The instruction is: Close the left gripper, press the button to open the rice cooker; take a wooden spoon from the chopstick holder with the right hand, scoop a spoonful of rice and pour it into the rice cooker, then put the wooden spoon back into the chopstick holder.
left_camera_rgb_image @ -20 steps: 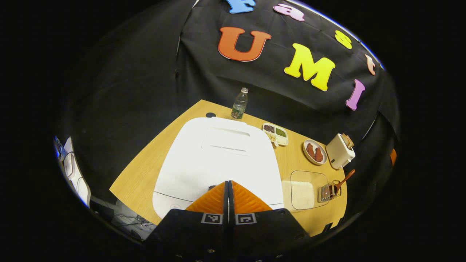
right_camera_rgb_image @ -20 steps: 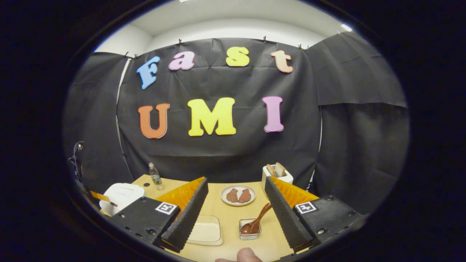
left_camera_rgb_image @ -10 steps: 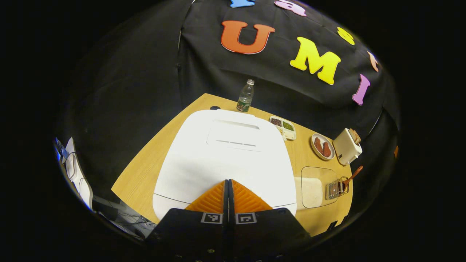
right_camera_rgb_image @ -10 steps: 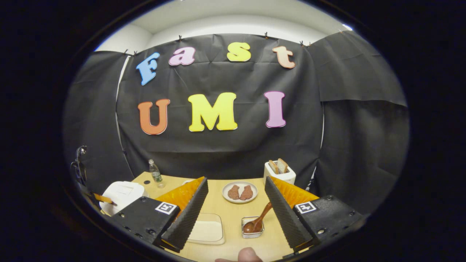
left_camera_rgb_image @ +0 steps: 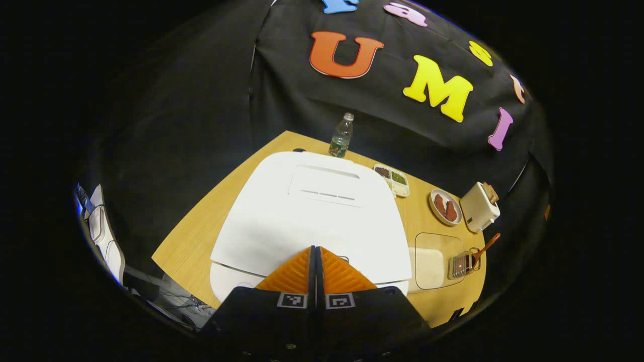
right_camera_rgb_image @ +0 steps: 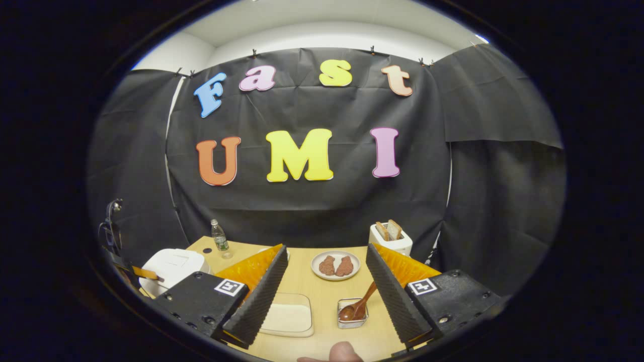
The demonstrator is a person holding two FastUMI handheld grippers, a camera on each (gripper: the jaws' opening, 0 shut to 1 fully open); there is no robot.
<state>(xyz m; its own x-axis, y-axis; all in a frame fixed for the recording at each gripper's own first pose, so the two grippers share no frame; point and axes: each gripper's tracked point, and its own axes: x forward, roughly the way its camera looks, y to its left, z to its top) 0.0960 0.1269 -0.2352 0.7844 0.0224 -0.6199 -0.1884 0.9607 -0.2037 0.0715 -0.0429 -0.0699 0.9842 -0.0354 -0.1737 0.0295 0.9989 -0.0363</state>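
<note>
White rice cooker sits lid down on the tabletop; left tongs, pressed together, point down at its front edge. Right tongs gape wide above the wooden spoon in the chopstick holder.

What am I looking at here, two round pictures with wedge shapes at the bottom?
A person holds a two-finger tool in each hand; each carries a wide-angle camera looking along its fingers. In the left gripper view, the left gripper is shut, its tips over the front of the white rice cooker. In the right gripper view, the right gripper is open and holds nothing. Ahead on the light wooden table sit a brown wooden spoon in a small metal holder, a clear tray of white rice and a plate of meat.
</note>
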